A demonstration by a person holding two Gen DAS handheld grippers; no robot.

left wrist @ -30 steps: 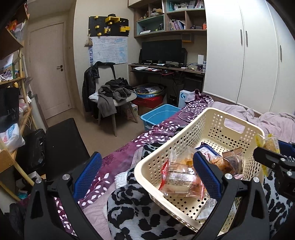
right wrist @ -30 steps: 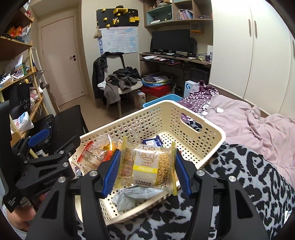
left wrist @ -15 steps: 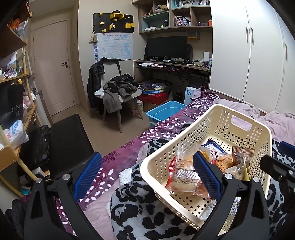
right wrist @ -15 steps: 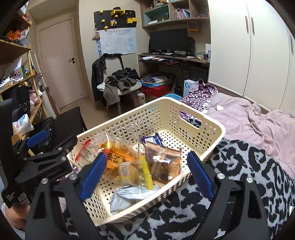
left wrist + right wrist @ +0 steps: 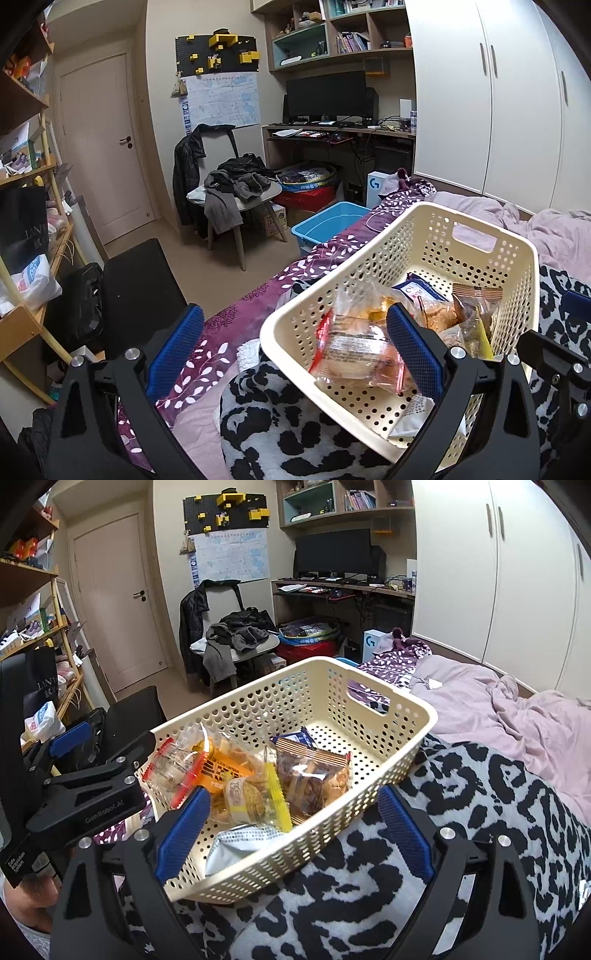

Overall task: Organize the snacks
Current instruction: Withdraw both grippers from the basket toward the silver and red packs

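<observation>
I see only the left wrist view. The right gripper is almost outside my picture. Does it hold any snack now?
Observer: No. The right gripper is open, and no packet is between its fingers.
Operator: Where is it relative to the basket?
Observer: At the near corner of the basket. One finger appears to be over the inside, the other outside, over the spotted blanket.
Operator: Which snack lies closest to it?
Observer: A silver packet lies in that corner, with a yellow-edged packet just behind it, on top of the other snacks.
</observation>
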